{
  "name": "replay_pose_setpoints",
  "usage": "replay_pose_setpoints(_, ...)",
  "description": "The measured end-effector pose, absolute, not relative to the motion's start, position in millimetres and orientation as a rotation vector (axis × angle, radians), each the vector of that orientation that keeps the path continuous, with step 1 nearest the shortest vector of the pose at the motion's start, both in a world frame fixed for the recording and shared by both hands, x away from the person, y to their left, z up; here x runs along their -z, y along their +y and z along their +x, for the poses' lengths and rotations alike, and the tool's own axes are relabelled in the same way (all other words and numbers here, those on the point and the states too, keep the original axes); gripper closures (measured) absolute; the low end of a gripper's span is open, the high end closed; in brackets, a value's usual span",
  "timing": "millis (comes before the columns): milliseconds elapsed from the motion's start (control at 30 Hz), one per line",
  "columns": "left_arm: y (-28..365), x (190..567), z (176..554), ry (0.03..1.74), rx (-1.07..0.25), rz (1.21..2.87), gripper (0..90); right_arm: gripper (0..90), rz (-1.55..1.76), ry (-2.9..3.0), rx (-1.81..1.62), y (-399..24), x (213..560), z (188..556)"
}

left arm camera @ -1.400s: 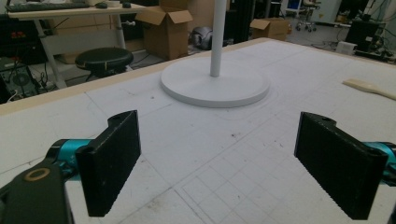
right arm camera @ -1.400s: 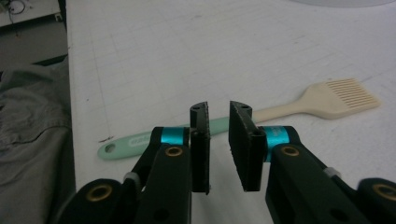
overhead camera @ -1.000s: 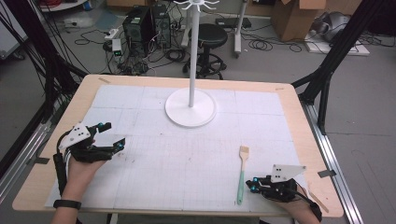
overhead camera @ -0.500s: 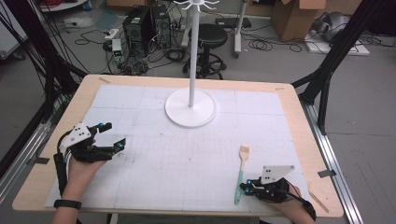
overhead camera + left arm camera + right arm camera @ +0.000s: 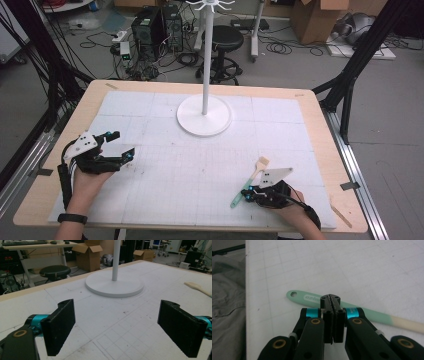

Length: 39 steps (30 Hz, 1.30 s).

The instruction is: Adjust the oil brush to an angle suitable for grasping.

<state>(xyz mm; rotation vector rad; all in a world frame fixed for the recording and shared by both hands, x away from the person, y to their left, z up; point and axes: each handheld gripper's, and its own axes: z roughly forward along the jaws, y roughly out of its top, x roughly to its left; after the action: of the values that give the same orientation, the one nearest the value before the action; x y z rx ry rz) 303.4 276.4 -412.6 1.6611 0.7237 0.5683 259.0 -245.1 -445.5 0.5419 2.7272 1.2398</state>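
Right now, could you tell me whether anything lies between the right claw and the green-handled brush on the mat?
Nothing visible does. The right claw, its jaws shut together, hangs right at the brush handle, and only bare white mat surrounds them.

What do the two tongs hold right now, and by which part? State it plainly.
Nothing. The right tongs are shut empty just over the green handle of the brush; the left tongs stand open.
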Motion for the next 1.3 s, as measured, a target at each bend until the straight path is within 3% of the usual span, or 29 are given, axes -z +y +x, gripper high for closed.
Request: replay_pose_setpoints(1300,276,413,305,0.717,-0.564,1.659,15.2,90.0,0.664,2.632,-1.196,-177,446,313)
